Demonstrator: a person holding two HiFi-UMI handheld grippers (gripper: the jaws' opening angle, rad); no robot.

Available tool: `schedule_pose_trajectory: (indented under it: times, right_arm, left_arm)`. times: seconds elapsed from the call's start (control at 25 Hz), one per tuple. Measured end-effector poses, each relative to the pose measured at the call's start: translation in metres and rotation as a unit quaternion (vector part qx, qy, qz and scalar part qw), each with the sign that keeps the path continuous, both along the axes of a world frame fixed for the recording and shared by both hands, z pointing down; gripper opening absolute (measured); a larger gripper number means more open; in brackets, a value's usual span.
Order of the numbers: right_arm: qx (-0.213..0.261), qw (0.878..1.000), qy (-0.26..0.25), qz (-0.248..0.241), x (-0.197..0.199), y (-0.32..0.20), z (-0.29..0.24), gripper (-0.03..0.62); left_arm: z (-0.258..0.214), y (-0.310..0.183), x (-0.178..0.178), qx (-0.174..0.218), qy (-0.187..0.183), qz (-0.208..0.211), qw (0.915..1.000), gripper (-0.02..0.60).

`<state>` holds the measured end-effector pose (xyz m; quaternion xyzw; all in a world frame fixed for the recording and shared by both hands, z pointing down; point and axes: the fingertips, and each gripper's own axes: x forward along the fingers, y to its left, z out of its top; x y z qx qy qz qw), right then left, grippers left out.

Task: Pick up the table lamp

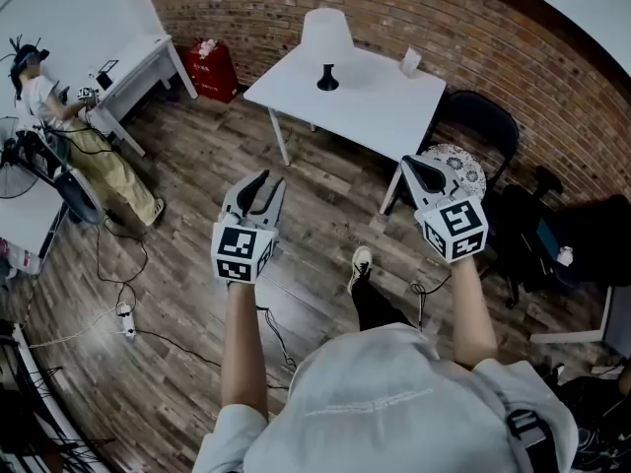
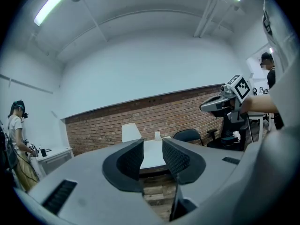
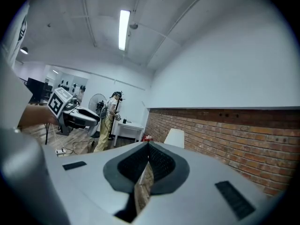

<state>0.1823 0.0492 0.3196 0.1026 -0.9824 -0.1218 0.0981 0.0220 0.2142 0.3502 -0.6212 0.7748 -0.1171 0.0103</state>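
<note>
The table lamp (image 1: 327,35) has a white cone shade and a black base; it stands on the white table (image 1: 375,106) by the brick wall, well ahead of both grippers. My left gripper (image 1: 266,185) hangs over the wood floor short of the table, its jaws open and empty. My right gripper (image 1: 409,164) hovers near the table's right front corner with its jaws shut and empty. In the left gripper view the lamp (image 2: 131,132) shows far off, left of the open gripper (image 2: 152,156). The right gripper view shows the shade (image 3: 174,138) beyond the shut gripper (image 3: 147,150).
A small white object (image 1: 410,62) stands on the table's far right. A black chair (image 1: 478,121) and a round patterned seat (image 1: 455,166) are right of the table. A person (image 1: 44,101) stands by a white desk (image 1: 133,67) at left. Cables (image 1: 123,313) lie on the floor.
</note>
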Motion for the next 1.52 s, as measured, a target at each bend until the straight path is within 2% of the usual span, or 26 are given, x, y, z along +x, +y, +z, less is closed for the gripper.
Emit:
schedule_pose_trajectory:
  times: [0.08, 0.36, 0.64, 0.92, 1.28, 1.52]
  right_arm:
    - [-0.002, 1.000, -0.004, 0.002, -0.015, -0.022, 0.004, 0.002]
    - [-0.008, 1.000, -0.010, 0.004, -0.086, -0.119, 0.021, 0.002]
    - [-0.038, 0.999, -0.006, 0.007, -0.146, -0.219, 0.035, 0.002]
    - [-0.050, 0.999, 0.002, 0.019, -0.189, -0.296, 0.052, 0.002]
    - [-0.067, 0.997, 0.014, 0.047, -0.225, -0.336, 0.075, 0.002]
    - [-0.078, 0.992, 0.020, 0.094, -0.252, -0.345, 0.094, 0.002]
  left_arm:
    - [0.004, -0.021, -0.013, -0.003, -0.001, 0.003, 1.0000, 0.167]
    - [0.010, -0.119, -0.080, -0.005, 0.014, 0.008, 0.9999, 0.235]
    - [0.010, -0.228, -0.142, -0.018, 0.029, 0.018, 0.9993, 0.245]
    - [0.034, -0.320, -0.186, -0.036, 0.046, 0.036, 0.9976, 0.245]
    - [0.070, -0.387, -0.227, -0.059, 0.068, 0.068, 0.9936, 0.245]
    - [0.102, -0.419, -0.264, -0.076, 0.083, 0.119, 0.9864, 0.245]
